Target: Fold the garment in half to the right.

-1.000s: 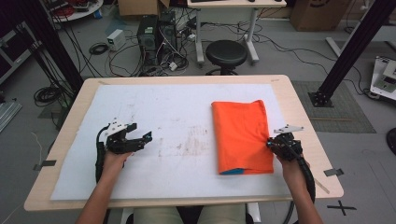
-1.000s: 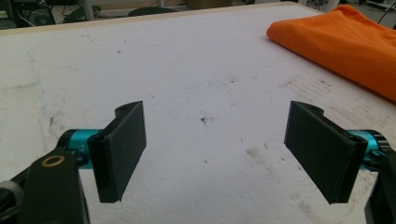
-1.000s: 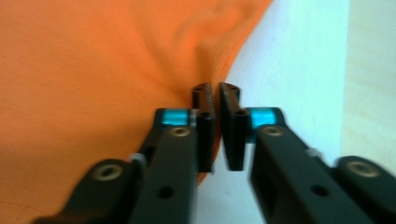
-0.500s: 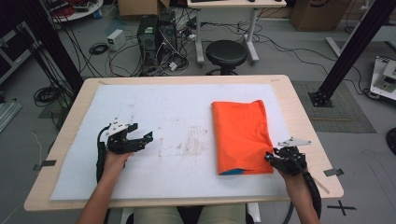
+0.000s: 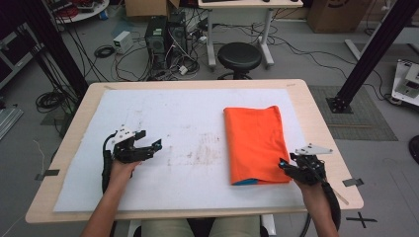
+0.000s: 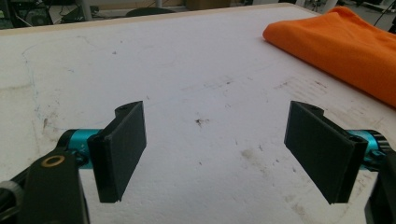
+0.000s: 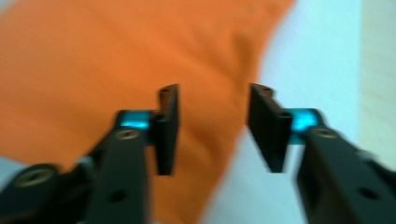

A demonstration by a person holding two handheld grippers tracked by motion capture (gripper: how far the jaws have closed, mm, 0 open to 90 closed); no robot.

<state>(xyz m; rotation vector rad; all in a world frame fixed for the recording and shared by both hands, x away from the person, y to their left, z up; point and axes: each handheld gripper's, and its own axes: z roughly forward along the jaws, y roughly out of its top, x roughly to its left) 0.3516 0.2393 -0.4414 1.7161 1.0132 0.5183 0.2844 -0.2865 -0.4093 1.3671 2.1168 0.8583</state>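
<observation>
From the high view, my right claw sits just off the near right corner of the folded orange cloth. Its jaws have just been opening, and it has slid back toward the desk's near edge since a second ago. I'd say I just let go, so this fold looks done. The cloth lies flat on the right half of the white mat. My left claw hasn't budged, parked near the desk's left edge.

Left claw view: jaws wide apart over bare, scuffed mat, cloth well off to the side.

Right claw view: blurry, jaws apart with nothing pinched, cloth edge right beneath them.

No brands or readable writing anywhere I can see.
</observation>
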